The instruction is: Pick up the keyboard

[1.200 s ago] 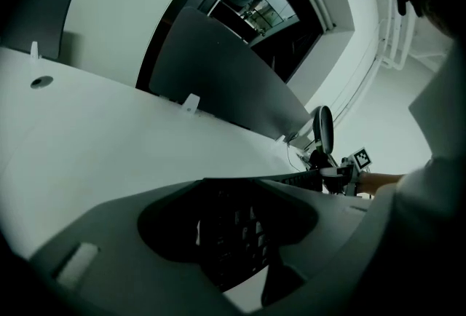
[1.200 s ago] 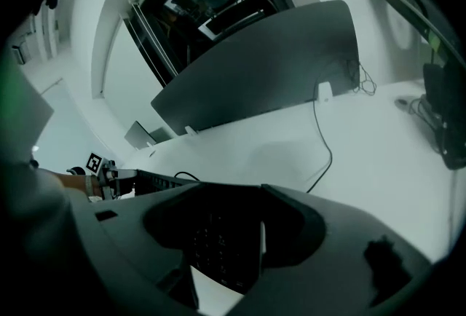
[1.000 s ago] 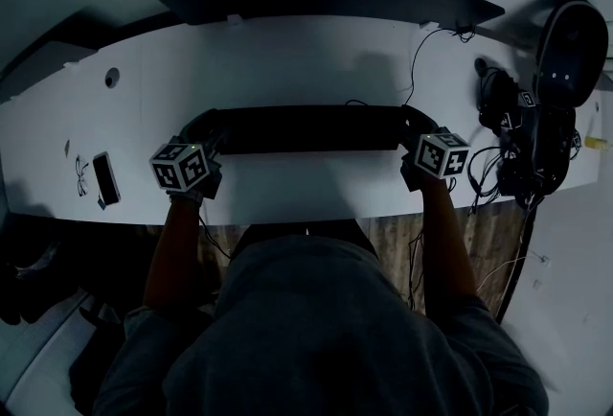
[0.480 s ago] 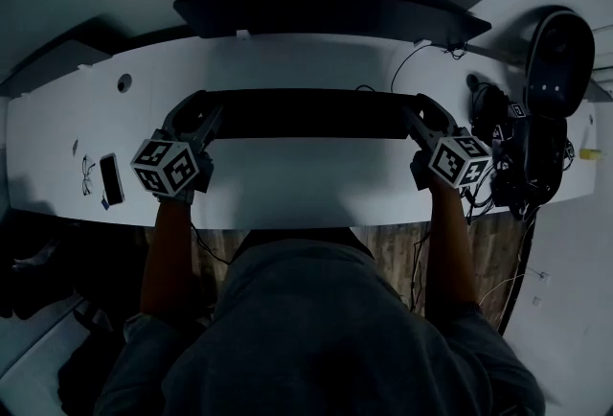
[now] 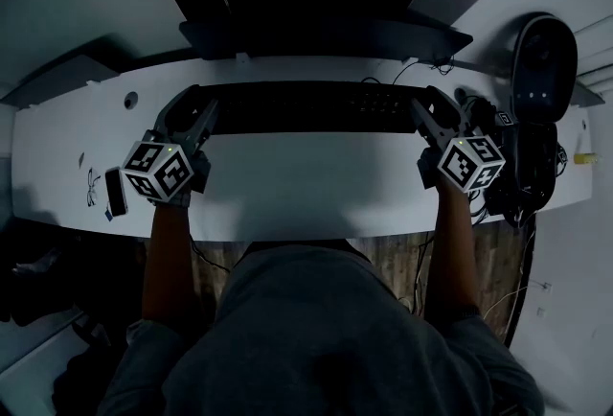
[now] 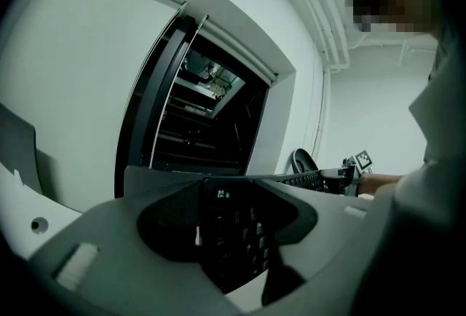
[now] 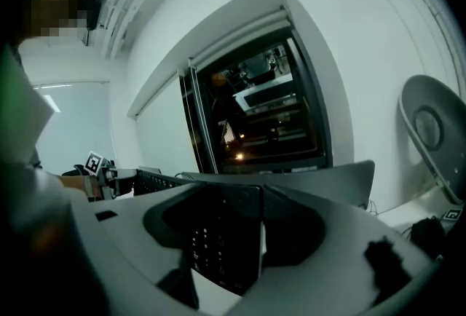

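Observation:
A long black keyboard [image 5: 306, 107] hangs in the air above the white desk [image 5: 306, 184], held level by both ends. My left gripper [image 5: 196, 112] is shut on its left end; in the left gripper view the keys [image 6: 233, 234] sit between the grey jaws. My right gripper [image 5: 426, 112] is shut on its right end, and in the right gripper view the keyboard's end [image 7: 218, 242] fills the gap between the jaws. A thin cable [image 5: 402, 71] trails from the keyboard's back toward the right.
A phone [image 5: 115, 192] lies at the desk's left edge. At the right stand a dark speaker [image 5: 544, 55] and a tangle of cables and gear [image 5: 522, 165]. A black monitor base [image 5: 316, 35] sits behind the keyboard. A dark window is ahead.
Both grippers have risen with the keyboard between them; it now sits farther up the head view, off the desk and close under the monitor.

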`<state>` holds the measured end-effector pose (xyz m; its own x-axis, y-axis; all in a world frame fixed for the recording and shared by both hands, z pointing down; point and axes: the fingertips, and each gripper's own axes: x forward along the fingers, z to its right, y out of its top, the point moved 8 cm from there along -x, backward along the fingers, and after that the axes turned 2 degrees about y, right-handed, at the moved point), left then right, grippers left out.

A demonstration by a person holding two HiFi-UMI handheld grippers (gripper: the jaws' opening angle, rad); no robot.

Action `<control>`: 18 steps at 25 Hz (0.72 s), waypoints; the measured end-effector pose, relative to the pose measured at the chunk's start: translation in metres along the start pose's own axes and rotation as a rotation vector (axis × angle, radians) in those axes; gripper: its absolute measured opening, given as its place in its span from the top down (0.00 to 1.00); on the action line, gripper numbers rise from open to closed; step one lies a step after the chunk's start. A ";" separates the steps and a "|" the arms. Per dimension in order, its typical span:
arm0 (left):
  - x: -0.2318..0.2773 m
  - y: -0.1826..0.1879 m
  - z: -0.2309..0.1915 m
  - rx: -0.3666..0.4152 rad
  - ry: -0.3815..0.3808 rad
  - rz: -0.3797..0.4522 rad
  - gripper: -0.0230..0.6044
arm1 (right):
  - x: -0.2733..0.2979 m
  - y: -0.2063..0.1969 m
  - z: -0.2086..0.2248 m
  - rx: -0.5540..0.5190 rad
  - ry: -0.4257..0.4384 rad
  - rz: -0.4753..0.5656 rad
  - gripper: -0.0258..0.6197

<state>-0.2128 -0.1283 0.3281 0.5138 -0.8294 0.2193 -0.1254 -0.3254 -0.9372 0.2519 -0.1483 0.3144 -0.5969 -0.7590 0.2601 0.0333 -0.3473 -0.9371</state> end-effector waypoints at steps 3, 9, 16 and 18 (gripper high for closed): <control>-0.003 0.017 0.009 0.020 -0.005 0.033 0.64 | -0.010 0.017 -0.003 -0.027 -0.001 0.037 0.58; -0.010 0.047 0.021 0.052 -0.009 0.086 0.64 | -0.022 0.047 -0.010 -0.058 0.003 0.093 0.58; -0.018 0.067 0.028 0.077 -0.005 0.126 0.64 | -0.029 0.067 -0.016 -0.086 0.012 0.130 0.58; -0.019 0.069 0.030 0.082 -0.002 0.131 0.63 | -0.030 0.069 -0.016 -0.086 0.016 0.138 0.58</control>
<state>-0.2059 -0.1215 0.2507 0.4992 -0.8615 0.0930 -0.1215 -0.1759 -0.9769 0.2593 -0.1406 0.2379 -0.6045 -0.7868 0.1246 0.0472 -0.1915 -0.9804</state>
